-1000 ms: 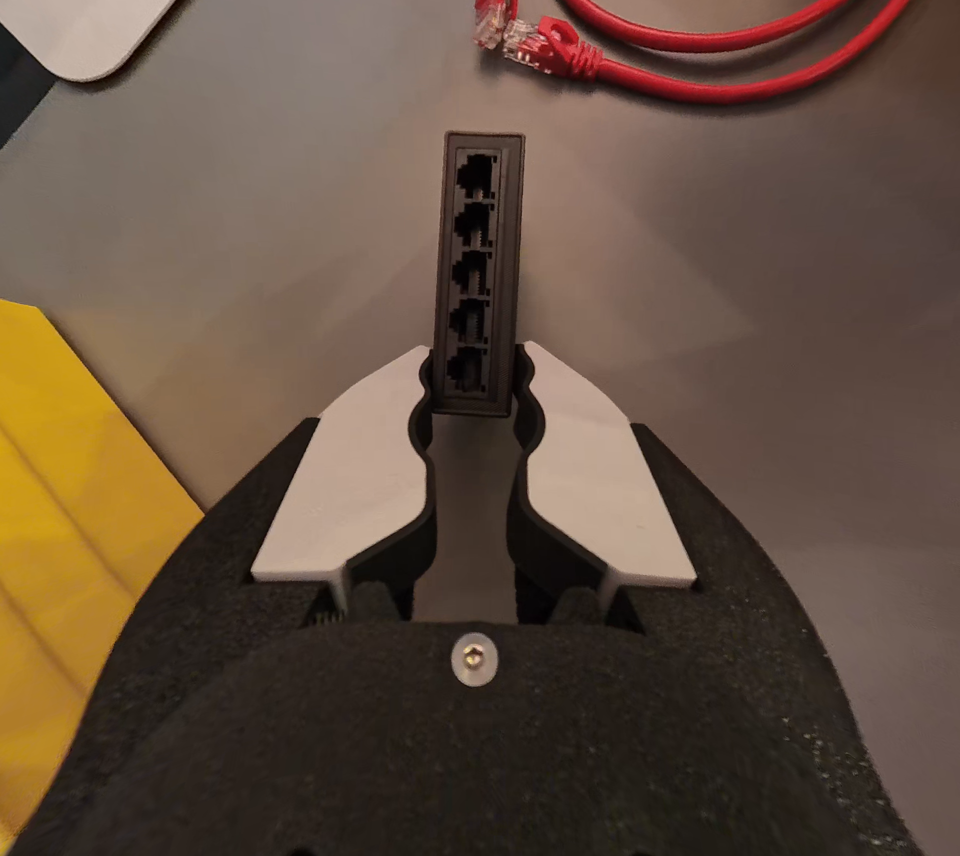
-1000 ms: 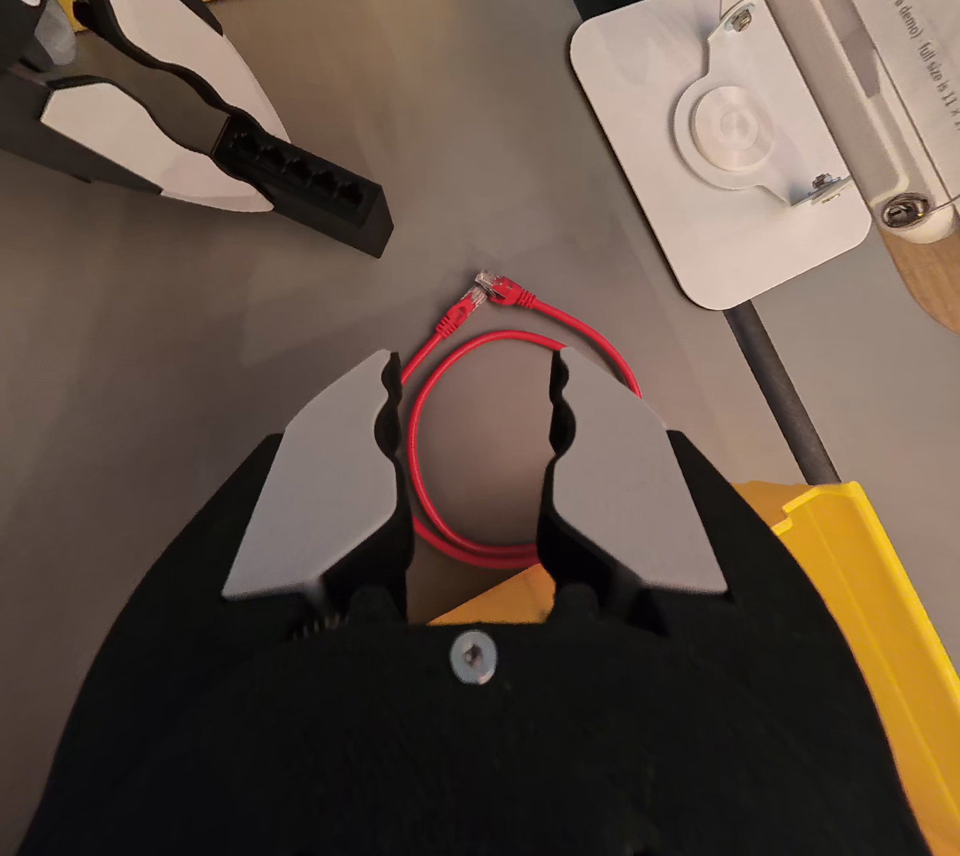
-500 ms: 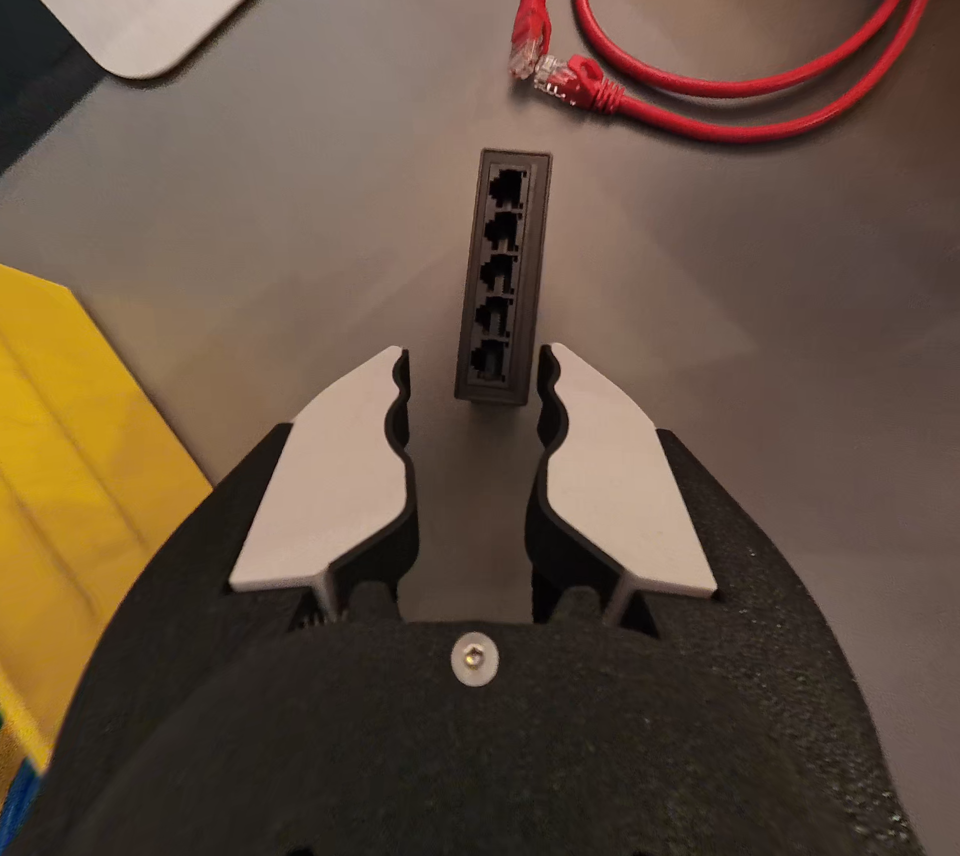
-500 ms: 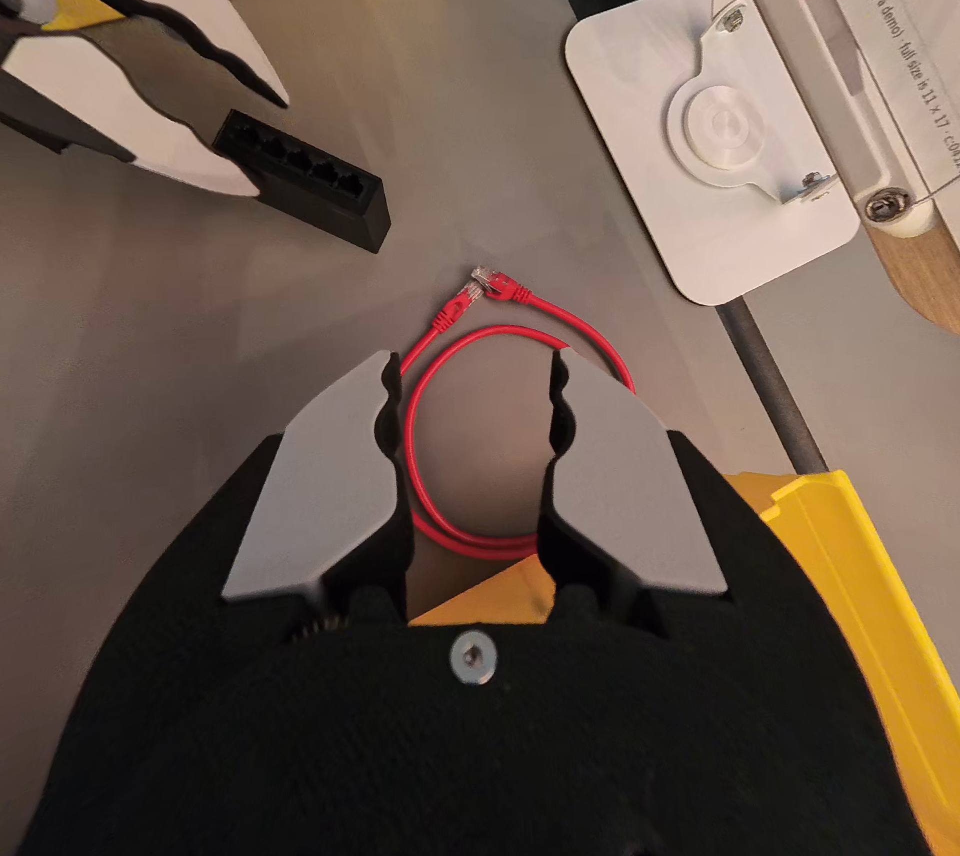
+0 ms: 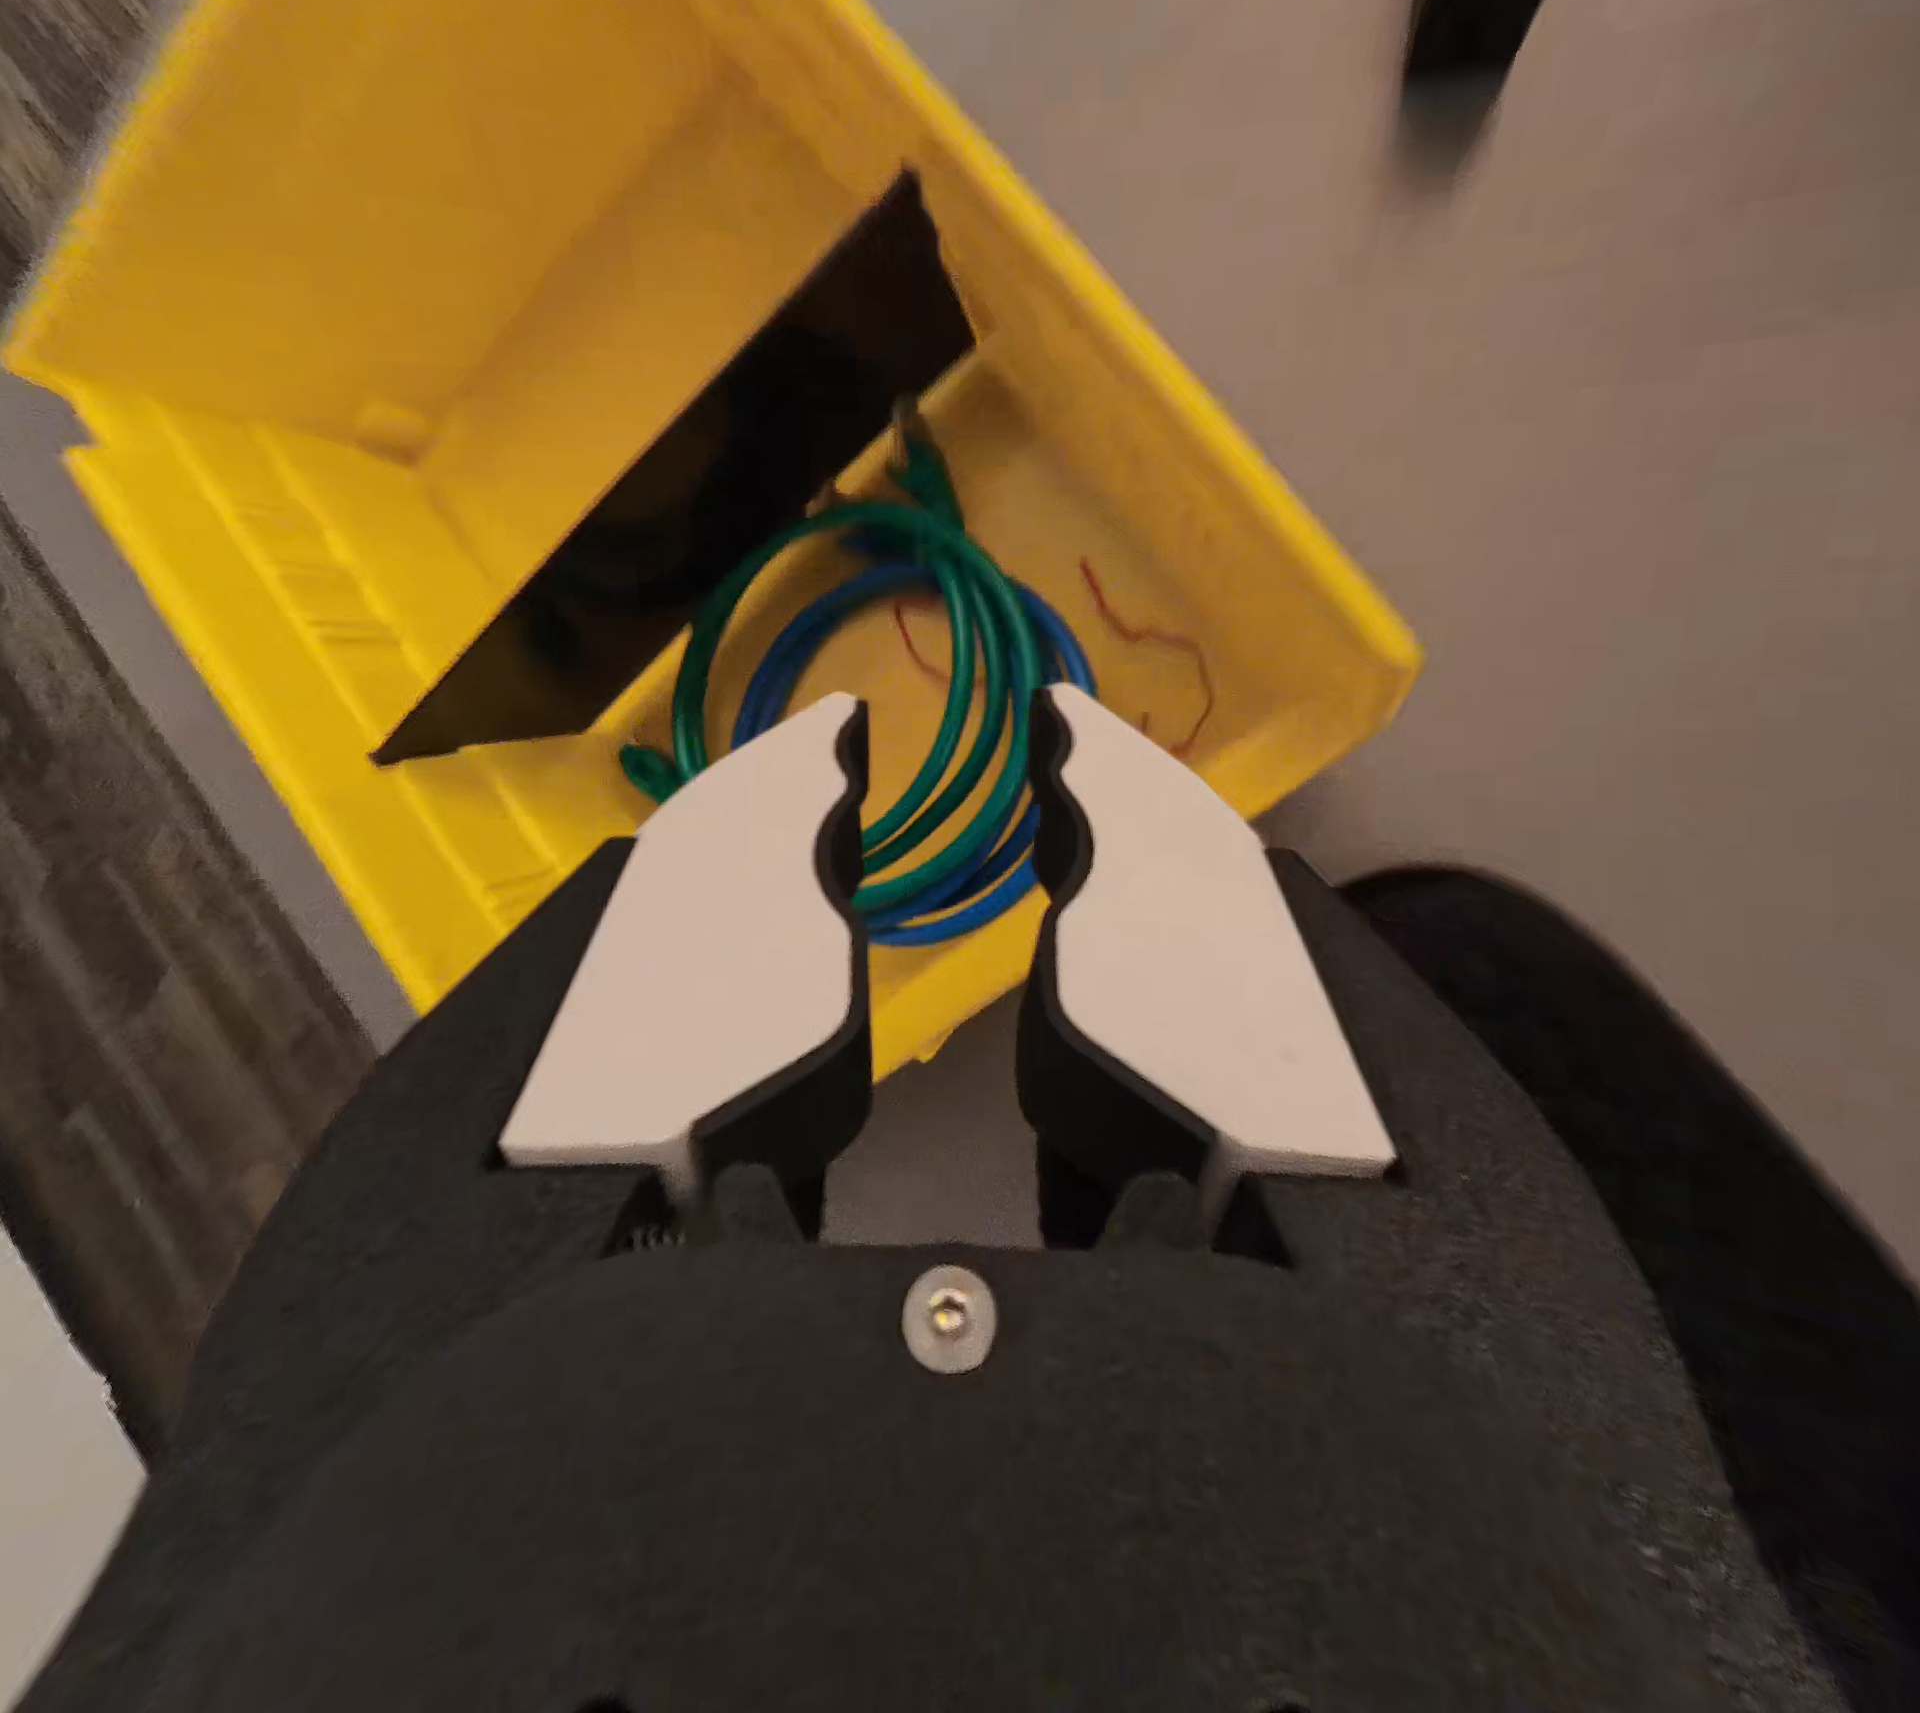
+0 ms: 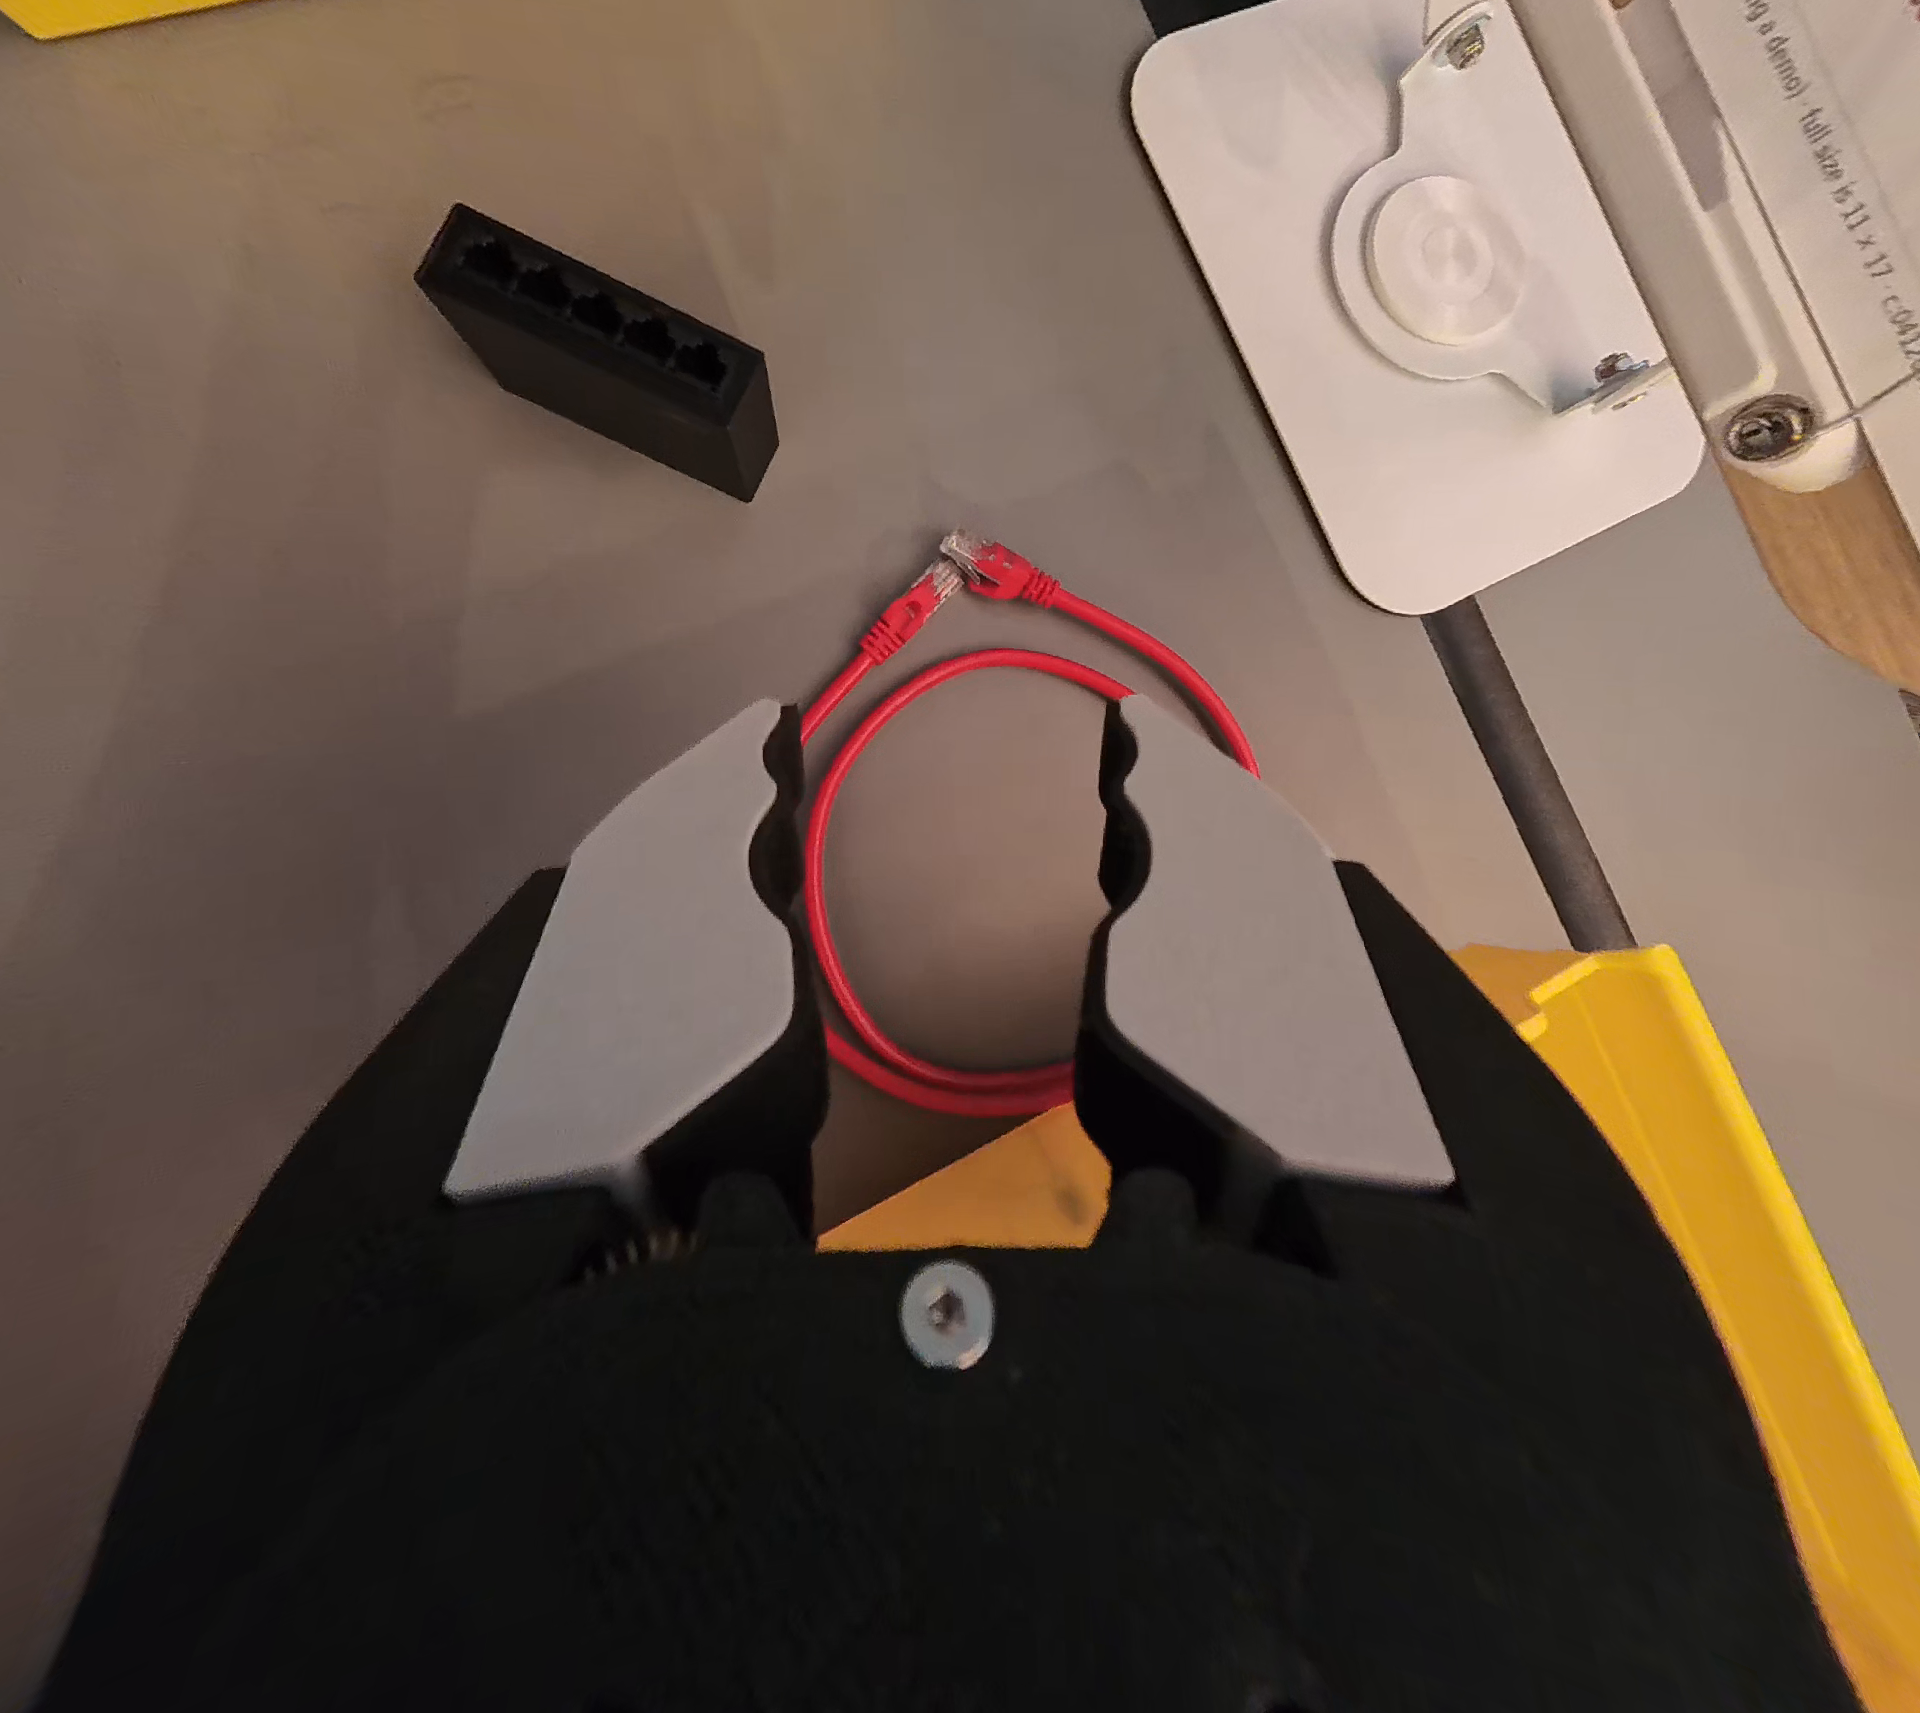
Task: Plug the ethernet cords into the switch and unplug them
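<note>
We are hovering left gripper (image 5: pixel 945 728), released, over green cord (image 5: pixel 966 655) in yellow bin (image 5: pixel 468 136); right gripper (image 6: pixel 951 738) gaping, empty, above red cord (image 6: pixel 831 842); switch (image 6: pixel 603 364) lying free mid-bench.

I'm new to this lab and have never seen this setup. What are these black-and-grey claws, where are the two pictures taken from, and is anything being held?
There is no robot arm here: a person holds a two-finger gripper in each hand, and each gripper carries a camera looking forward along its fingers. So each picture shows its own claw at the bottom.

The left gripper is open and empty, pointing at a yellow bin that holds a coiled green cable and a blue cable.

The right gripper is also open and empty, above a looped red ethernet cable lying on the grey table. Past it lies the black switch, its row of ports empty. A white plate lies to the right, with more yellow bins at the picture's edges.

Nothing is held.
</note>
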Tool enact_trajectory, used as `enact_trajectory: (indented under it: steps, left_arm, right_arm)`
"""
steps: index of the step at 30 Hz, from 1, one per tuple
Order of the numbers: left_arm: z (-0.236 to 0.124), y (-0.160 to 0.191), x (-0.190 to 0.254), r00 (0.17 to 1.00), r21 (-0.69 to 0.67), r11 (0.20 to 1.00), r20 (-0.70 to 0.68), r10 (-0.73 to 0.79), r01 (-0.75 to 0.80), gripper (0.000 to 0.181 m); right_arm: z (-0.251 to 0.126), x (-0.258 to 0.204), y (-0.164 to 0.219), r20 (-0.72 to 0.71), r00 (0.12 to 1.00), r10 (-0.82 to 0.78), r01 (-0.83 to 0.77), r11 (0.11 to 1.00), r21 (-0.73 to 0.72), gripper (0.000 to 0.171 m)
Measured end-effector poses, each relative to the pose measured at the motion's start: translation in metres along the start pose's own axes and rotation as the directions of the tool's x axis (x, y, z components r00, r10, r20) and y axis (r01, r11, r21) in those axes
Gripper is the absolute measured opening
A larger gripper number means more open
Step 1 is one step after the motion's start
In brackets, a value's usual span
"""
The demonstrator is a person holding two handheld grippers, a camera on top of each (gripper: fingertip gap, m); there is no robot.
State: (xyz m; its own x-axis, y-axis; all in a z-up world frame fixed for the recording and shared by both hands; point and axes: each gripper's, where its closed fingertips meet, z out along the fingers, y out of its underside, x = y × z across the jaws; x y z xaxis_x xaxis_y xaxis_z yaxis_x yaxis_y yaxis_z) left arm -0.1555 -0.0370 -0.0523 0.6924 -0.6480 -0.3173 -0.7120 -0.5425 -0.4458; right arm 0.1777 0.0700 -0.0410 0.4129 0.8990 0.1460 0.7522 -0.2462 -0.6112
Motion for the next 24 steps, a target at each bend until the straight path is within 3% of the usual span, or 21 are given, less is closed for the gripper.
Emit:
enact_trajectory:
  steps: [1,2,7,10,18,24]
  left_arm:
    - [0.007,0.009,-0.002,0.999,-0.035,0.999,-0.041,0.004,-0.005,0.019]
    - [0.014,0.015,-0.005,0.997,-0.060,0.998,-0.074,-0.006,0.002,0.020]
    - [0.035,0.042,0.002,0.958,-0.217,0.976,-0.285,-0.035,-0.029,0.033]
    - [0.044,0.054,-0.003,0.954,-0.303,0.950,-0.300,-0.016,-0.080,0.049]
    - [0.050,0.056,0.013,0.861,-0.363,0.930,-0.489,-0.140,-0.055,0.031]
    - [0.038,0.047,0.011,0.872,-0.308,0.944,-0.488,-0.048,-0.120,0.017]
  right_arm:
    - [0.001,0.000,0.001,-0.001,1.000,-0.001,0.001,1.000,-0.006,0.056]
    - [0.001,0.000,0.003,-0.002,1.000,-0.001,0.001,1.000,-0.012,0.056]
    - [0.003,0.004,0.006,-0.004,1.000,0.009,-0.009,1.000,-0.021,0.056]
    - [0.005,0.006,0.010,-0.002,1.000,0.015,-0.015,0.999,-0.034,0.056]
    - [0.011,0.008,0.018,0.000,1.000,0.013,-0.013,0.997,-0.072,0.056]
    - [0.012,0.009,0.019,0.000,1.000,0.013,-0.013,0.997,-0.077,0.056]
